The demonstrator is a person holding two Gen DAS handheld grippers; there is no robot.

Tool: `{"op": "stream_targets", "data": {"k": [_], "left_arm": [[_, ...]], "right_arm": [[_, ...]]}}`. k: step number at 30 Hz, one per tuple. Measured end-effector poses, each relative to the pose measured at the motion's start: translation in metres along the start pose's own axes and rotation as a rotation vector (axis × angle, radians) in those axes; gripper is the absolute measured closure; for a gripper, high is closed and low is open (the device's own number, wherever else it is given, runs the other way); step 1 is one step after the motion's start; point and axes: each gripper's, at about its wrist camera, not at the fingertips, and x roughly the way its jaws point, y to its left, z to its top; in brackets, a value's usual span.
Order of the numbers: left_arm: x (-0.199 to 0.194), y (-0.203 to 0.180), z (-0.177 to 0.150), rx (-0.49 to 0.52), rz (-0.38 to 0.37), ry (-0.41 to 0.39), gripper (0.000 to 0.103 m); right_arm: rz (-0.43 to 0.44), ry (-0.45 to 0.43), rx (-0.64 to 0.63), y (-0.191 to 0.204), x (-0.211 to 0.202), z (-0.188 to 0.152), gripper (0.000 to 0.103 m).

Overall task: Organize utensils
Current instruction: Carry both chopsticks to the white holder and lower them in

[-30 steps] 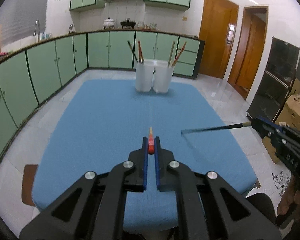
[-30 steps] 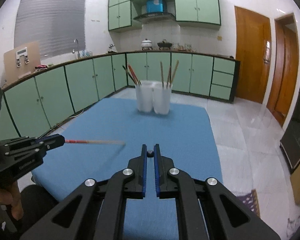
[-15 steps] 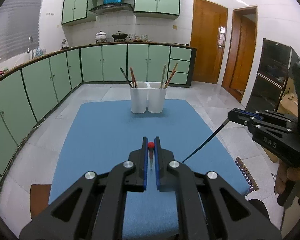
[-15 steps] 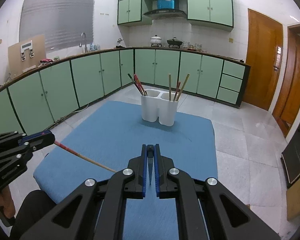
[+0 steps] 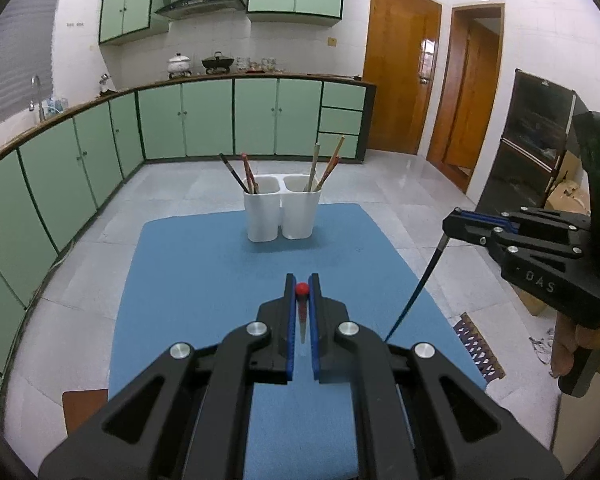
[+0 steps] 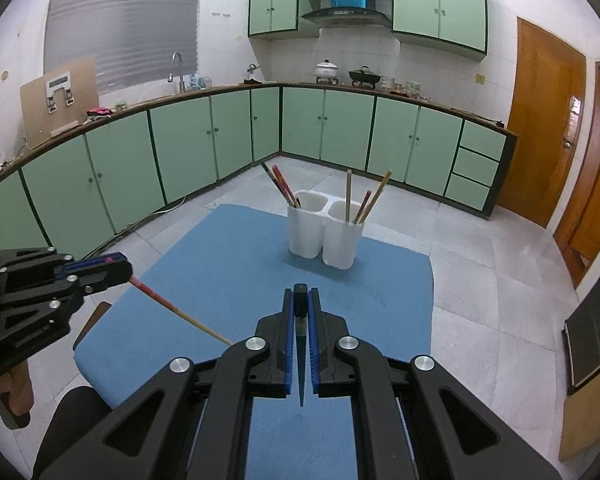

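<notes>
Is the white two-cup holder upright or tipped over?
Upright. The white holder stands on its base on the blue mat, openings facing up, chopsticks leaning inside both cups.

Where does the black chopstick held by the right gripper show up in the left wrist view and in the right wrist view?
Left wrist view: the black chopstick hangs at right, slanting down-left from the right gripper.
Right wrist view: it is seen end-on at lower centre, clamped between the fingers, its tip pointing toward the camera.
Shared landmark: the white two-cup holder at the far end of the blue mat.
</notes>
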Motion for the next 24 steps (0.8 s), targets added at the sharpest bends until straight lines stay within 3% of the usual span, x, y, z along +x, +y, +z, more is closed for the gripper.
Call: {"op": "stream_targets", "data": {"k": [7, 16, 24], "left_arm": [[0.004, 0.006, 0.041, 0.014, -0.025, 0.009, 0.098], [-0.008, 0.009, 0.117, 0.052, 0.022, -0.092, 0.098], [0.013, 0.008, 0.172, 0.053, 0.026, -0.148, 0.098]], "right_arm": [[0.016, -0.026, 0.025, -0.014, -0.008, 0.040, 0.097], [0.002, -0.109, 0.045, -0.029, -0.009, 0.115, 0.097], [-0.014, -0.148, 0.104, -0.043, 0.021, 0.179, 0.097]]}}
